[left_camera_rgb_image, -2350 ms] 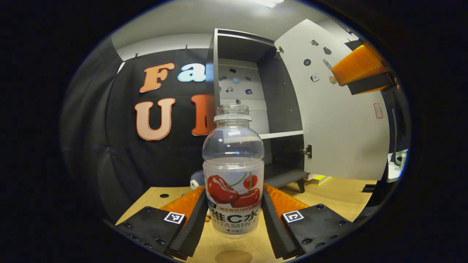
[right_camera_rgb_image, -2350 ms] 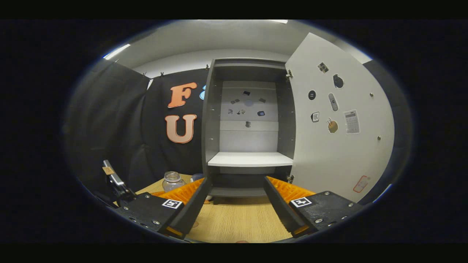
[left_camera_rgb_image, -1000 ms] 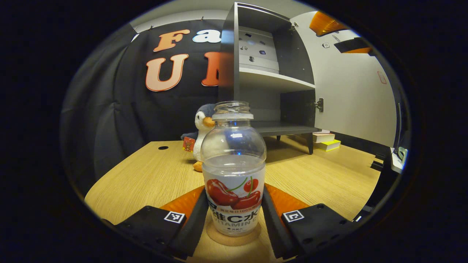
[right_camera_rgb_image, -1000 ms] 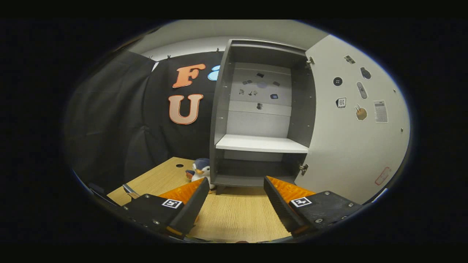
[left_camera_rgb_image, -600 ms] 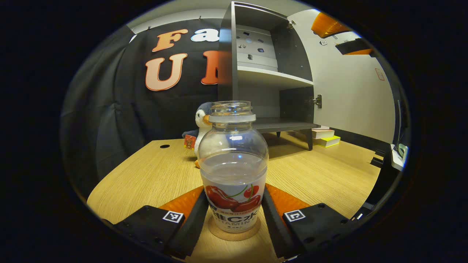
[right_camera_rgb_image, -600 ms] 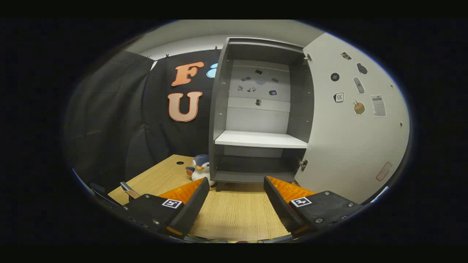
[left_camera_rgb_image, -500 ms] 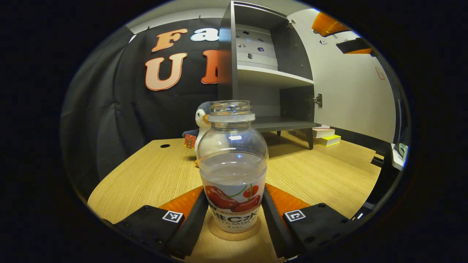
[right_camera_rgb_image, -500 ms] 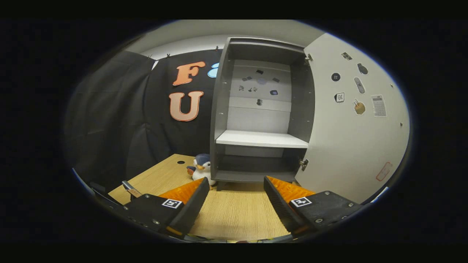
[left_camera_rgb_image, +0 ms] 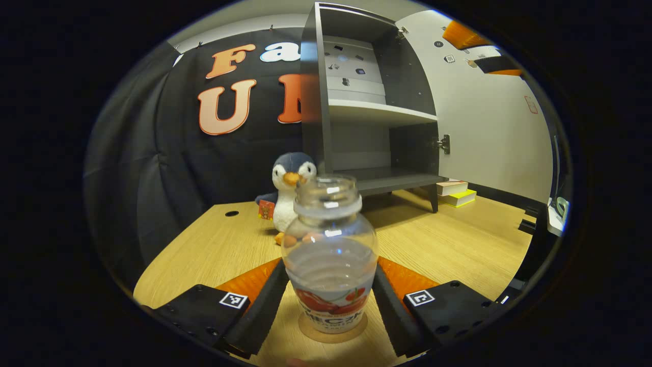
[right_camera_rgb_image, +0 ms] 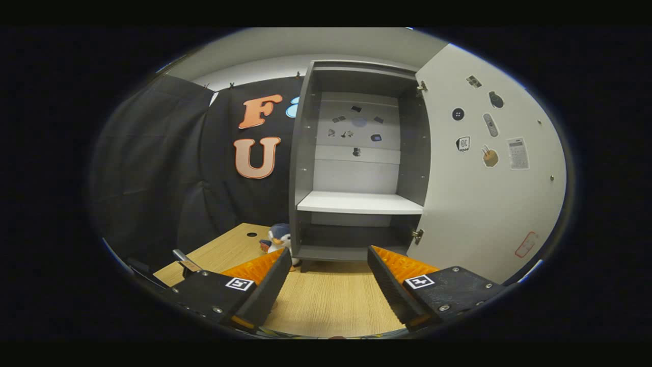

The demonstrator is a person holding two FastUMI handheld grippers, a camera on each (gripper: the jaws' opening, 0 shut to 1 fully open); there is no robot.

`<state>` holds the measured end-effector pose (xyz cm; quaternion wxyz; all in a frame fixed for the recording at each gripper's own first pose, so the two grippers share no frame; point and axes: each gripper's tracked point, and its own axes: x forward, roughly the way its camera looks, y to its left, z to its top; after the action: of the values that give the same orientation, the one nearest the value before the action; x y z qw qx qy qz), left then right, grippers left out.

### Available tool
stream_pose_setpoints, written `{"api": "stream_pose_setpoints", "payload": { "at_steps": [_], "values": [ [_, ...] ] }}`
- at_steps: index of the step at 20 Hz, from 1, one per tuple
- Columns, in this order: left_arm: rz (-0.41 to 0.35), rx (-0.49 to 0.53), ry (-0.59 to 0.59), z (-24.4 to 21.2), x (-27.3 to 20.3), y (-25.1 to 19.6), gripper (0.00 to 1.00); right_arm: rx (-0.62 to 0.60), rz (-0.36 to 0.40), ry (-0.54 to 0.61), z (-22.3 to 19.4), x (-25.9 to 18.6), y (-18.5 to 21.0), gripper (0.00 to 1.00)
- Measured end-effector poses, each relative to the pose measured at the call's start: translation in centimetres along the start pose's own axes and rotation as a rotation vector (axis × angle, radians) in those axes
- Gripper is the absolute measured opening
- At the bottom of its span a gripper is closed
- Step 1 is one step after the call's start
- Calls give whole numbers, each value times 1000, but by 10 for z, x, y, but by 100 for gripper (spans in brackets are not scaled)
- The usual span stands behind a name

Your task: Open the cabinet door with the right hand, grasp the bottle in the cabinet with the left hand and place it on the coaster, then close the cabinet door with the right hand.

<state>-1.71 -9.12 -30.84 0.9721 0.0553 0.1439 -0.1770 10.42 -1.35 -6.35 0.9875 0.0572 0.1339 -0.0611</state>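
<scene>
Left gripper view: my left gripper [left_camera_rgb_image: 328, 306] has the bottle [left_camera_rgb_image: 330, 265] between its fingers. The bottle stands on the round coaster [left_camera_rgb_image: 332, 334] on the wooden table [left_camera_rgb_image: 214, 250]. I cannot tell if both fingers press on it or have let go. A toy penguin [left_camera_rgb_image: 290, 186] sits farther back, beside the cabinet [left_camera_rgb_image: 356, 102]. In the right gripper view, my right gripper [right_camera_rgb_image: 328, 285] is wide apart with nothing in it, near the cabinet door [right_camera_rgb_image: 489, 193], which stands open to the right.
</scene>
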Motion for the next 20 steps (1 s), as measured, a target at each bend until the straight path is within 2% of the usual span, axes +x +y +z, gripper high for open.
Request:
{"api": "stream_pose_setpoints", "payload": {
  "at_steps": [10,15,16,17,20],
  "values": [
    [22,-61,-120,111,-14,-2,96,60,-26,-54,13,-12,-15,93],
    [38,-78,-144,163,-22,-7,96,78,-106,-102,24,-14,-37,92],
    [38,-74,-154,176,-23,-10,96,75,-127,-107,25,-17,-44,97],
    [37,-70,-161,187,-25,-14,96,77,-138,-115,26,-20,-49,92],
    [26,-68,-194,222,-34,-29,96,99,-170,-136,29,-27,-63,92]
  ]
}}
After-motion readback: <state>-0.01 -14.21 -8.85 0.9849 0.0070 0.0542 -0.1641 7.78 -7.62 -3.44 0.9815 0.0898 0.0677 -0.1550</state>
